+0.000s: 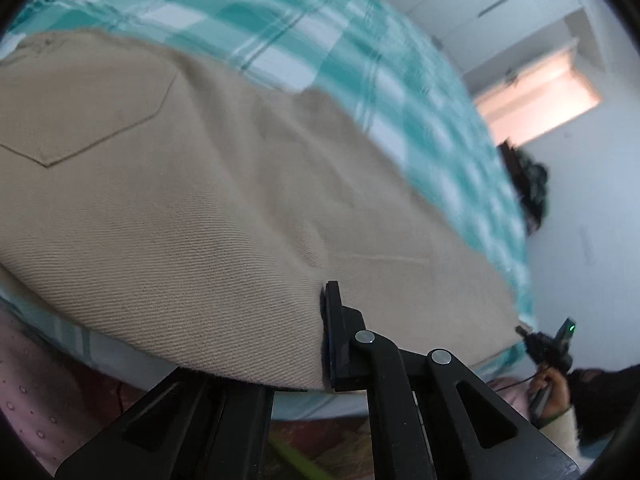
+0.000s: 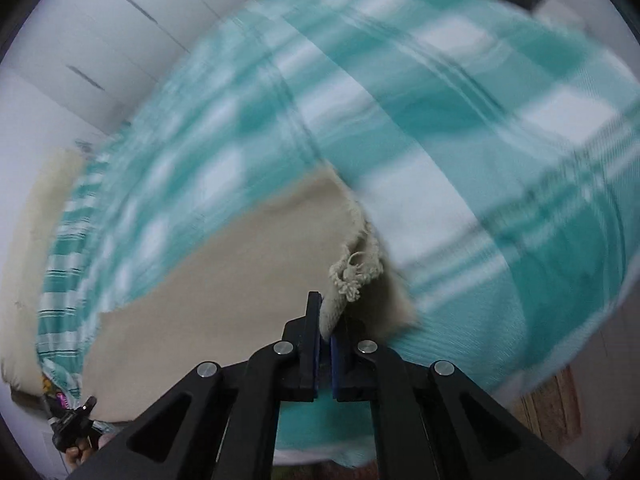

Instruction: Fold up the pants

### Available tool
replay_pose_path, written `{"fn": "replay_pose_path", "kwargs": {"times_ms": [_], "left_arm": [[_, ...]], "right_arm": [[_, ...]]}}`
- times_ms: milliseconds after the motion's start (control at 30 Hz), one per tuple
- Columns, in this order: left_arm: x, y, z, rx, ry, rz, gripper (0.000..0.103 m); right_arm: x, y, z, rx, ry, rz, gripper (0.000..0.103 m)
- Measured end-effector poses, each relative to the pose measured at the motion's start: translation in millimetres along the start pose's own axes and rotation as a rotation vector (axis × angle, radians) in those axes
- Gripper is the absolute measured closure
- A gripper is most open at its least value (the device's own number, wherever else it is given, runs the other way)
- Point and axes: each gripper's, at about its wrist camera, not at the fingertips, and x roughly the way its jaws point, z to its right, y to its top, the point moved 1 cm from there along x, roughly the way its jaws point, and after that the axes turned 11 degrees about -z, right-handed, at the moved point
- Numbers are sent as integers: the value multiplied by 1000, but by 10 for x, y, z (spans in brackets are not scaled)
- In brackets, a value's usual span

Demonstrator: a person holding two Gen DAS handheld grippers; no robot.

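Beige pants (image 1: 192, 208) lie spread on a teal-and-white checked bedsheet (image 1: 304, 28); a back pocket seam shows at the upper left. My left gripper (image 1: 326, 340) is shut on the near edge of the pants; only its right finger (image 1: 340, 344) shows, the cloth covers the other. In the right wrist view the pants (image 2: 224, 280) stretch away to the left. My right gripper (image 2: 325, 344) is shut on a frayed hem corner (image 2: 352, 276) of the pants. The right gripper also shows far right in the left wrist view (image 1: 520, 330).
The bed (image 2: 500, 168) fills both views, blurred. White wardrobe doors (image 2: 100, 32) stand behind it. A lit doorway (image 1: 540, 100) and dark clutter (image 1: 528, 188) are beyond the bed. A patterned floor mat (image 1: 332, 444) lies below the bed edge.
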Motion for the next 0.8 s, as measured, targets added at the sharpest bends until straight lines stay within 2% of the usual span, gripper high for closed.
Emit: {"fn": "replay_pose_path", "kwargs": {"times_ms": [33, 100, 133, 167, 200, 267, 333, 400, 500, 633, 700, 733, 800], "left_arm": [[124, -10, -36, -12, 43, -32, 97], [193, -44, -78, -47, 56, -34, 95], [165, -60, -61, -48, 59, -28, 89], [140, -62, -29, -37, 64, -35, 75], [97, -73, 15, -14, 74, -44, 67], [-21, -131, 101, 27, 142, -35, 44], [-178, -278, 193, 83, 231, -15, 43], [-320, -380, 301, 127, 285, 19, 43], [-498, -475, 522, 211, 340, 105, 43], [-391, -326, 1001, 330, 293, 130, 40], [-228, -244, 1262, 385, 256, 107, 40], [-82, -201, 1448, 434, 223, 78, 40], [191, -190, 1783, 527, 206, 45, 40]], "right_arm": [[119, -13, 73, 33, 5, -37, 100], [160, 37, 56, 44, 4, -27, 99], [130, 44, 12, 26, -14, -8, 95], [118, 42, -4, 18, -23, 1, 86], [90, 34, -4, 14, -16, 11, 76], [-37, 6, 48, 31, 9, 59, 67], [-257, -46, 144, 70, -21, 144, 61], [-462, -122, 202, 88, -52, 207, 60], [-533, -212, 185, 93, 26, 160, 60], [-377, -314, 136, 165, 193, 55, 60], [-293, -338, 95, 171, 239, 43, 59], [-236, -327, 46, 168, 246, 37, 57], [-137, -294, -36, 154, 238, 18, 53]]}}
